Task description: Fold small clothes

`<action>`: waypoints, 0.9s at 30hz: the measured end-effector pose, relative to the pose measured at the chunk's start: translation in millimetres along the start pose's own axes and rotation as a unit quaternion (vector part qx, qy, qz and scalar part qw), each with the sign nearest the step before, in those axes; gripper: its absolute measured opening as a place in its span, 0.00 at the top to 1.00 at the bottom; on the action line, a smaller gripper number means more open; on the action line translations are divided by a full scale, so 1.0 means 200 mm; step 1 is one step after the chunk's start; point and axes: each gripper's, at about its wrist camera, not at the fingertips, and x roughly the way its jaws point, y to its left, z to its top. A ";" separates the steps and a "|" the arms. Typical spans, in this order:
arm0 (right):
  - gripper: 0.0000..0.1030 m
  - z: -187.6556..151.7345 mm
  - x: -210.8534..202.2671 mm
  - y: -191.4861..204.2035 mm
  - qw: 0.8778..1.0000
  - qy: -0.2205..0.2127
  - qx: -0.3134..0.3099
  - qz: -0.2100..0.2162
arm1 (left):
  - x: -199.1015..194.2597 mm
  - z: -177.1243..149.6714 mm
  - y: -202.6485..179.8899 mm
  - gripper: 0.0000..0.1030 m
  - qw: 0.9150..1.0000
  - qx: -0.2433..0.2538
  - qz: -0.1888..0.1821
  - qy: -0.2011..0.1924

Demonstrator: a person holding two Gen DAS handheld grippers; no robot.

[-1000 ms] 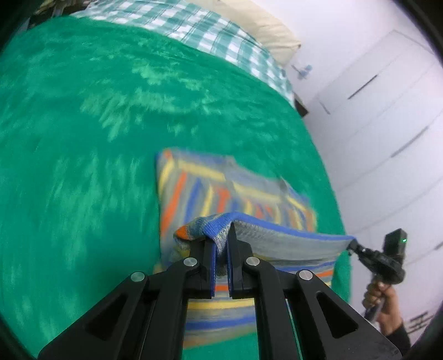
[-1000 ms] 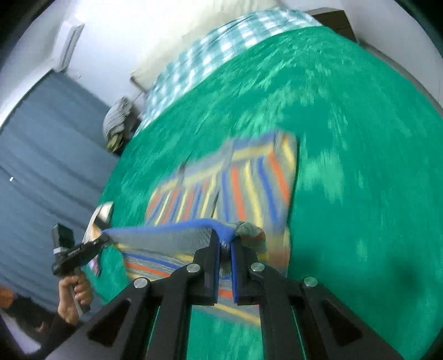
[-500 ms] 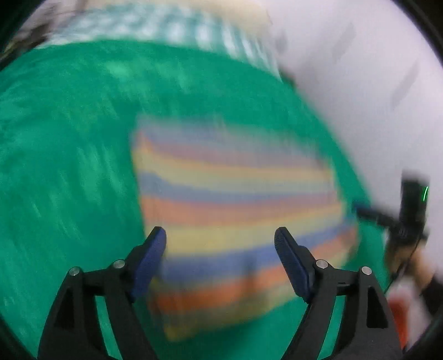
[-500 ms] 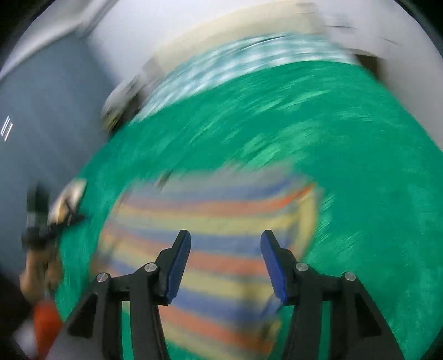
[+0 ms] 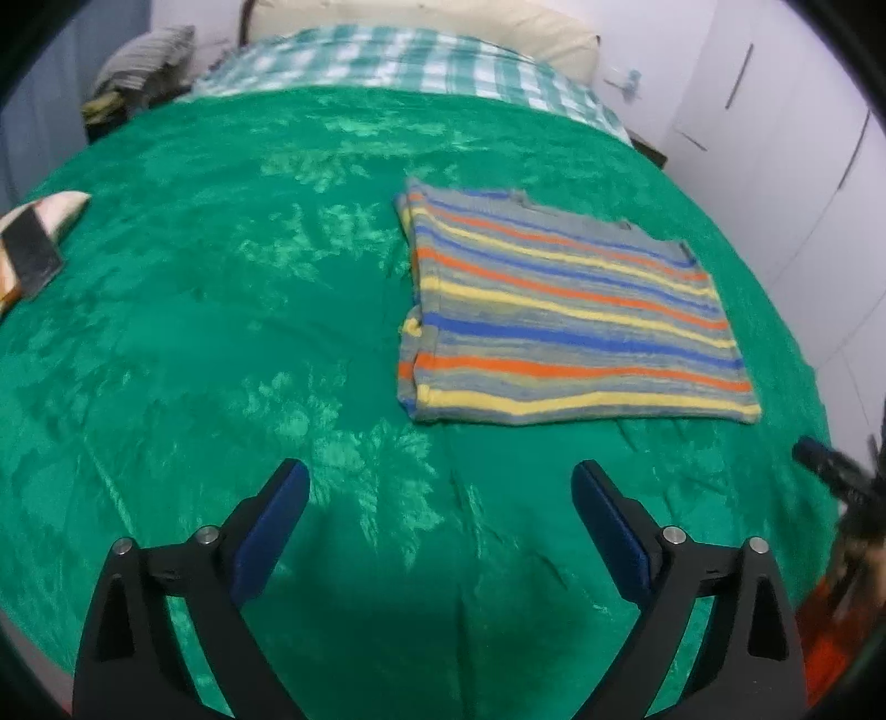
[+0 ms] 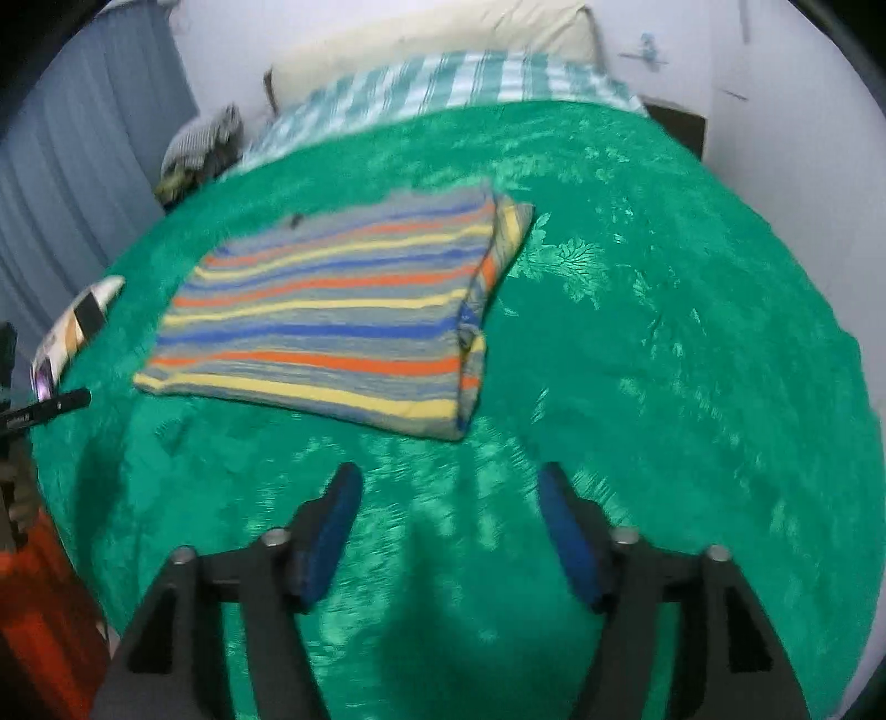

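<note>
Your left gripper [image 5: 440,490] has its jaws spread wide and opening further, nothing between them, only green bedspread [image 5: 221,332] under the blue pads [image 5: 271,531]. The striped garment [image 5: 559,315] lies folded flat on the bedspread, ahead of your left fingers and off toward the right finger's side, clear of both tips, not touched. Stripes are orange, yellow, blue on grey. An under layer sticks out along its left edge in the left wrist view.

Your right gripper [image 6: 449,490] also has its jaws apart and opening, less wide than the left, nothing between them. In the right wrist view the striped garment [image 6: 332,315] sits ahead of the fingers, mostly on the left finger's side, its near corner just beyond the tips, no contact.

Far past the garment: checked sheet [image 5: 410,61] and a cream pillow [image 5: 443,22] at the head of the bed. A small patterned object [image 5: 33,243] with a dark slab on it lies on the bedspread well off to the left finger's side of your left gripper. The other gripper's dark tip shows at the right edge of the left view, blurred. Orange-red thing [image 6: 39,609] at the bed's near edge in the right view, can't tell what.
</note>
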 end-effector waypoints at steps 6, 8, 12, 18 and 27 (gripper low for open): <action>0.33 -0.21 0.13 0.06 0.997 -0.019 0.021 -0.066 | 0.19 -0.16 -0.07 0.06 0.998 0.016 0.055 0.006; 0.24 -0.25 0.15 0.08 0.996 -0.034 -0.004 -0.080 | 0.22 -0.24 -0.07 0.05 0.998 0.021 0.063 -0.003; 0.16 -0.29 0.17 0.08 0.996 -0.040 -0.032 -0.080 | 0.23 -0.31 -0.08 0.00 0.996 0.040 0.072 -0.036; 0.12 -0.30 0.19 0.05 0.996 -0.043 -0.029 -0.071 | 0.24 -0.32 -0.07 0.00 0.996 0.040 0.071 -0.038; 0.12 -0.31 0.19 0.06 0.996 -0.046 -0.029 -0.070 | 0.26 -0.32 -0.08 0.00 0.995 0.043 0.075 -0.038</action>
